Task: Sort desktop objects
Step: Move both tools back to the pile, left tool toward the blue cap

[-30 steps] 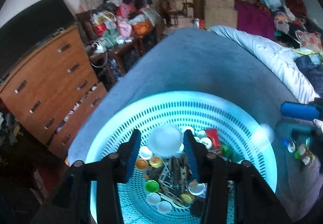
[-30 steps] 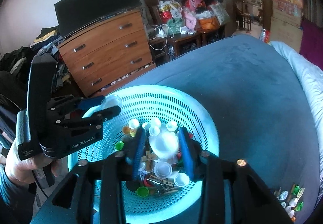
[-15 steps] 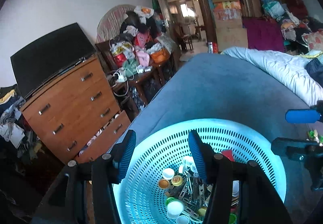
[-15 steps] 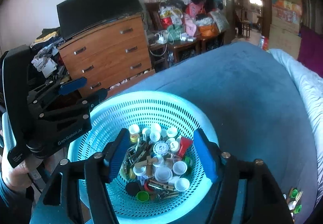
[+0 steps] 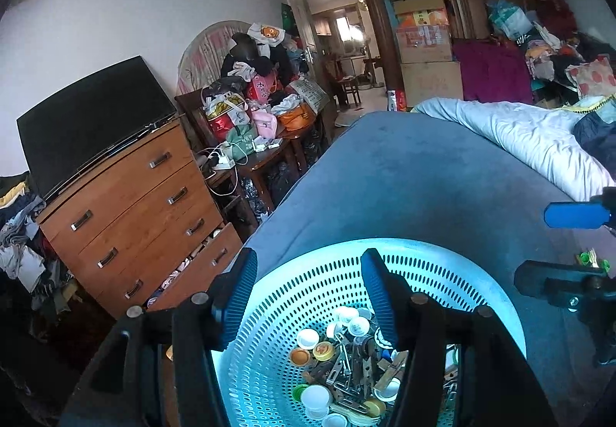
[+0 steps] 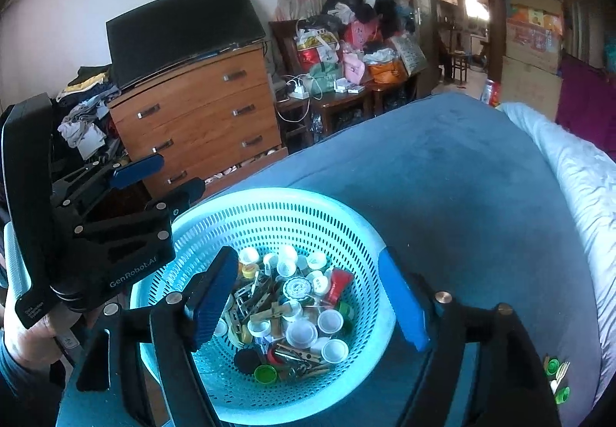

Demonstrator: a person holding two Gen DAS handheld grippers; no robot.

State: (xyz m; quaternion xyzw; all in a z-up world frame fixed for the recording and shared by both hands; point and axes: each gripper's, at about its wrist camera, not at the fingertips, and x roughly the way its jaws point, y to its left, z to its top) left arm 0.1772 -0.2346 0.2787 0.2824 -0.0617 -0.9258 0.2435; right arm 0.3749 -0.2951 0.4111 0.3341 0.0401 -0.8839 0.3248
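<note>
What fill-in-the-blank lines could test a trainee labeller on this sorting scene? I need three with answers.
1. The bottle caps and clothespins lie heaped inside a round perforated ____ coloured basket.
2. The basket rests on a ____ blanket.
3. Nothing sits between the pads of the right gripper; its jaws are ____.

Missing words: turquoise; blue; opening

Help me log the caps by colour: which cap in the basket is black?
The flat black cap at the near-left edge of the pile in the turquoise basket, just left of a bright green cap. The others are mostly white.
</note>
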